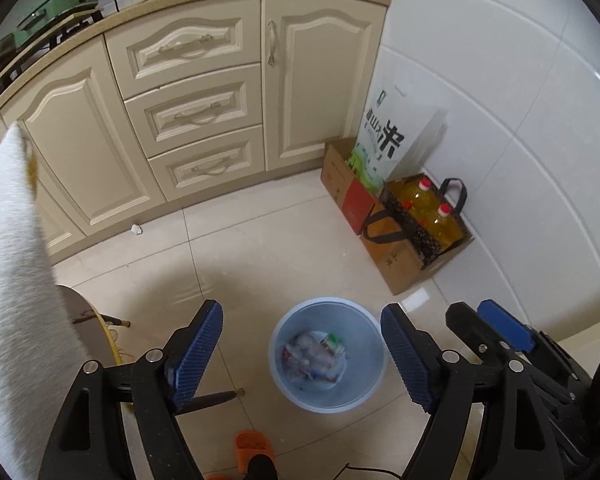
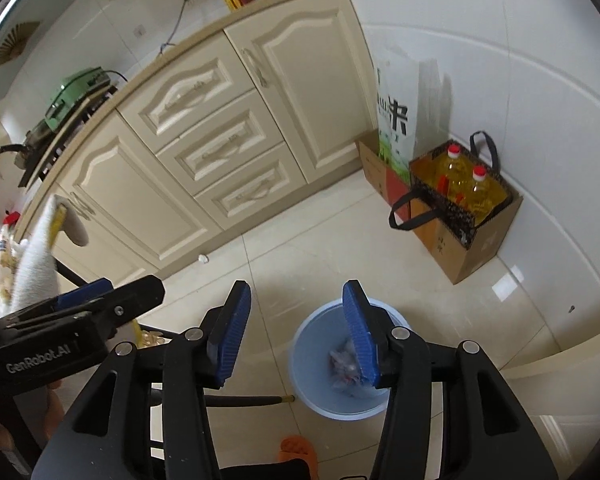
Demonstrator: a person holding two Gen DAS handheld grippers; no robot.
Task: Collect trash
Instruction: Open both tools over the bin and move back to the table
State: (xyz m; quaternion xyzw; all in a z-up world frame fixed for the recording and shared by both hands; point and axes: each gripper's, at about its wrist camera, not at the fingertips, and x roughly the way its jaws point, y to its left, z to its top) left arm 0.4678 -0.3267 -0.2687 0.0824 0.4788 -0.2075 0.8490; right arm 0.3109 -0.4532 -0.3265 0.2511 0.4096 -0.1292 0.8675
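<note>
Jaws of our left gripper (image 1: 302, 354) and right gripper (image 2: 296, 332) stand apart, empty, above the blue bin (image 1: 328, 394) holding the wrappers (image 1: 314, 356), likely just dropped; one white scrap (image 1: 136, 229) lies by the cabinet (image 1: 188, 112).

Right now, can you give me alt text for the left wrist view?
Open, empty left gripper above a round pale-blue plastic bin holding crumpled wrappers on a cream tiled floor. A small white paper scrap lies by the cream cabinets; the right gripper is alongside.
</note>
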